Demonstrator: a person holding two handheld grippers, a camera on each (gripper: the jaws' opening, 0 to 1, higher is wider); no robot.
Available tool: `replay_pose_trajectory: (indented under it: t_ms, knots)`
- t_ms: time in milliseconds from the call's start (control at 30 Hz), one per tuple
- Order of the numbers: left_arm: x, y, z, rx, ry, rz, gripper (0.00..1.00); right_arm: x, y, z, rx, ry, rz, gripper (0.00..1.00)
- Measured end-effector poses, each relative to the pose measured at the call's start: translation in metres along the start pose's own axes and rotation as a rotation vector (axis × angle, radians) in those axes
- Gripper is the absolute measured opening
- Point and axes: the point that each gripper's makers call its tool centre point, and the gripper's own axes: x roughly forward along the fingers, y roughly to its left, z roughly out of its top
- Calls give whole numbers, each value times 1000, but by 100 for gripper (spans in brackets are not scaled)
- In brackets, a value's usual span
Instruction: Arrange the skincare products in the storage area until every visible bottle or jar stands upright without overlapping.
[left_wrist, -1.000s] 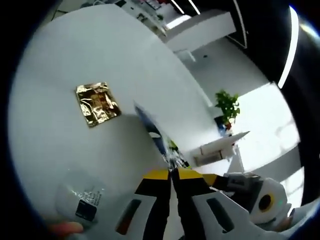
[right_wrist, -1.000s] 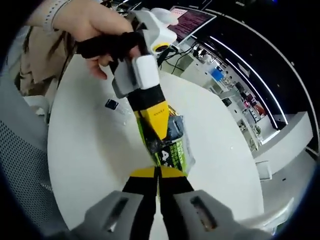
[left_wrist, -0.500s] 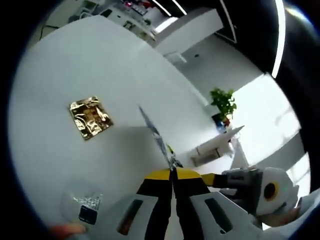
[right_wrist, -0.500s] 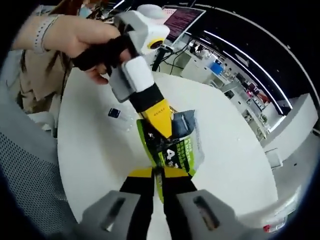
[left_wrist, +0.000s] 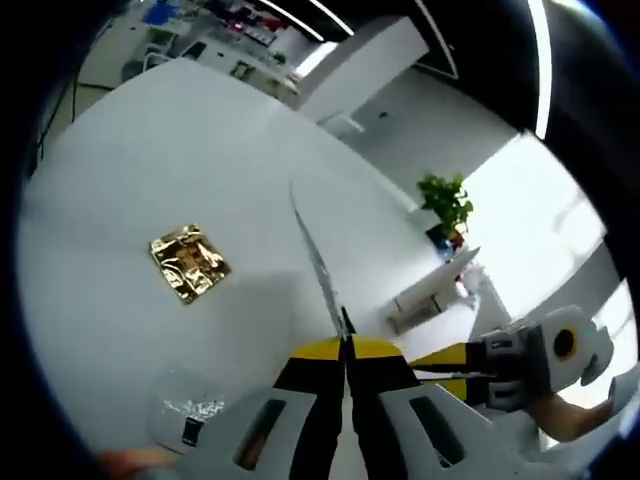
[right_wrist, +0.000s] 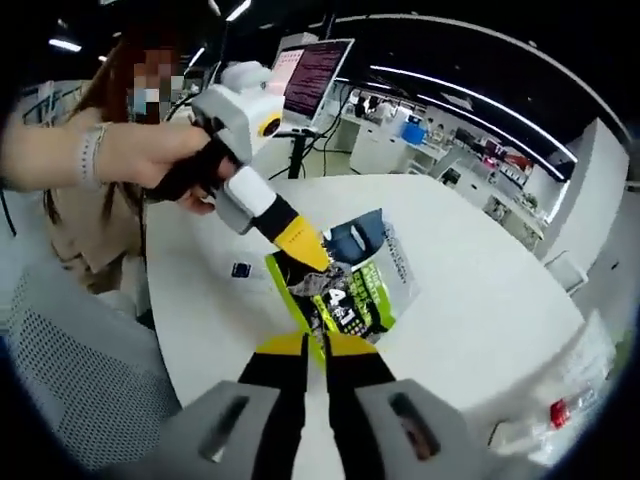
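Observation:
A flat green and black packet (right_wrist: 352, 288) with white print hangs above the white round table (right_wrist: 480, 270), held from two sides. My right gripper (right_wrist: 315, 342) is shut on its near lower edge. My left gripper (right_wrist: 303, 252), held by a person's hand (right_wrist: 150, 160), comes in from the upper left and is shut on the packet's far corner. In the left gripper view the same packet (left_wrist: 318, 262) is seen edge-on as a thin strip rising from my shut left gripper (left_wrist: 345, 343). The right gripper (left_wrist: 432, 358) reaches in from the right there.
A gold foil sachet (left_wrist: 188, 264) lies flat on the table (left_wrist: 150, 150). A clear sachet with a black label (left_wrist: 186, 424) lies near the edge. A small dark sachet (right_wrist: 241, 269) and a clear packet with a red mark (right_wrist: 558, 414) also lie there. A mesh chair (right_wrist: 70, 370) stands beside the table.
Both grippers keep their hold on the packet. The packet has turned edge-on to the left view and flatter towards the right view, and both cameras have pulled back from the table.

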Motion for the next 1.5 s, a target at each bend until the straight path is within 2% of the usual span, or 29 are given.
replay_pose_trajectory:
  t_ms: [133,233,367,500,600,767,933,1033,1133,1233,1333,1433,1500]
  knots:
    - [-4,-5,1,27,-9,-4,0,-7,-10,-3,85,-25,-20,10]
    - [-7,-8,0,41,-6,0,0,-14,-20,-7,212,-55,-26,11]
    - [-9,-16,0,54,-11,-12,0,-21,-26,-10,314,-81,-12,15]
    - [-11,-28,1,62,-17,-40,0,-24,-26,-14,482,-113,40,19]
    - [-13,-41,4,60,-37,-78,0,-26,-26,-18,508,-116,50,20]
    - [-13,-52,3,89,-37,-91,0,-31,-18,-14,670,-173,126,25]
    - [-12,-67,1,100,-42,-129,0,-36,-17,-16,746,-197,152,34]
    - [-13,-77,2,112,-48,-149,0,-41,-10,-9,818,-230,219,41]
    - [-15,-88,3,121,-60,-173,0,-46,-12,-3,886,-287,256,43]
    - [-17,-94,4,116,-69,-194,0,-56,-9,13,1008,-383,365,43]
    - [-17,-100,6,108,-80,-220,0,-58,-7,12,1017,-388,376,46]
    - [-18,-113,9,81,-93,-281,0,-60,-7,12,1043,-402,392,46]
    - [-16,-115,9,92,-88,-276,0,-61,-9,13,1069,-423,393,45]
